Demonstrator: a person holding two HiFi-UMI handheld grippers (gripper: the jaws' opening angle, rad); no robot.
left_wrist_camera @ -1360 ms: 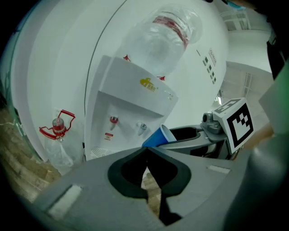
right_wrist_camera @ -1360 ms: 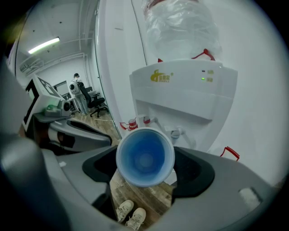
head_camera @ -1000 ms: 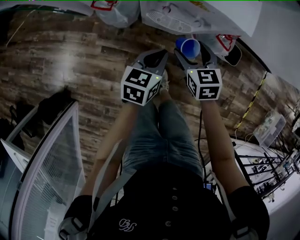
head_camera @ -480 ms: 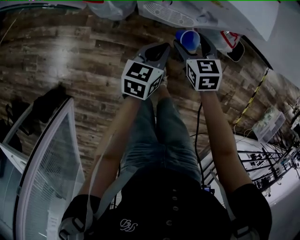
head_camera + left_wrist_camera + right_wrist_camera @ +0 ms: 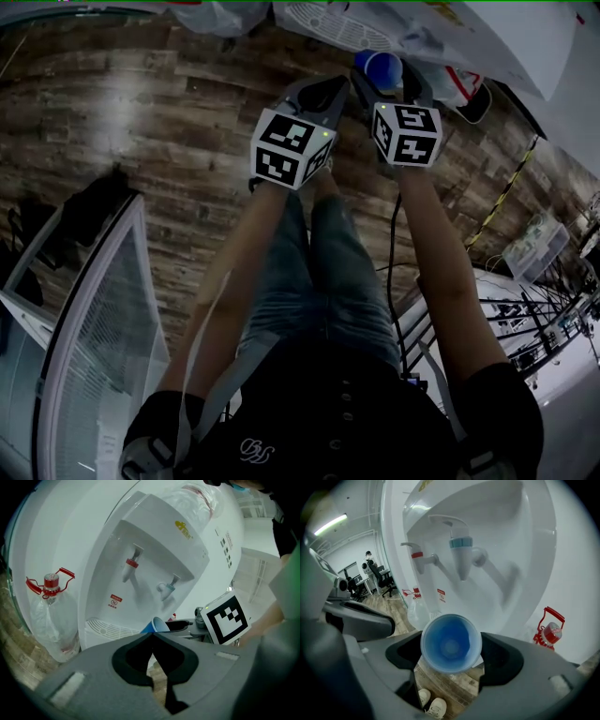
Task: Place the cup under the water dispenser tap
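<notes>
One cup [image 5: 451, 642], blue, clamped between the jaws of the right gripper [image 5: 450, 663], mouth toward the camera, long axis along the jaws. Left gripper [image 5: 152, 654]: jaws pressed together, nothing between. Blue tap [image 5: 461, 557] of the water dispenser [image 5: 525, 550] at 12 o'clock of the cup, near, apart.

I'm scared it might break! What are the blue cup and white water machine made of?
The small round blue cup looks like thin plastic: smooth, slightly see-through rim. The tall white water dispenser is probably hard glossy plastic: soft shine on moulded curves.
</notes>
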